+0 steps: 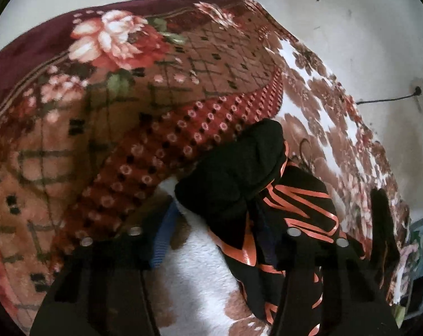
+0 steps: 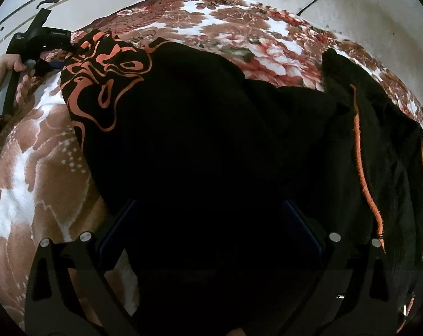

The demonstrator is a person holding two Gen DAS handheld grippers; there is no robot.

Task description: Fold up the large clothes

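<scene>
well, a black fleecy hoodie (image 2: 211,140) with glossy orange print lies on a plush floral blanket (image 1: 127,112). left gripper (image 1: 217,229) half-open around its bunched edge, grip unclear; right gripper (image 2: 208,224) spread over dark fabric.

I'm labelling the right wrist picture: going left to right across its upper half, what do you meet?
Person's hand gripping the other black handheld tongs → orange-patterned black cloth section → plain black garment body → orange drawcord, all lying on the floral fleece blanket.

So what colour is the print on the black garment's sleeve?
Orange, in swirling outlines on the black garment; the right wrist view shows the print best.
</scene>
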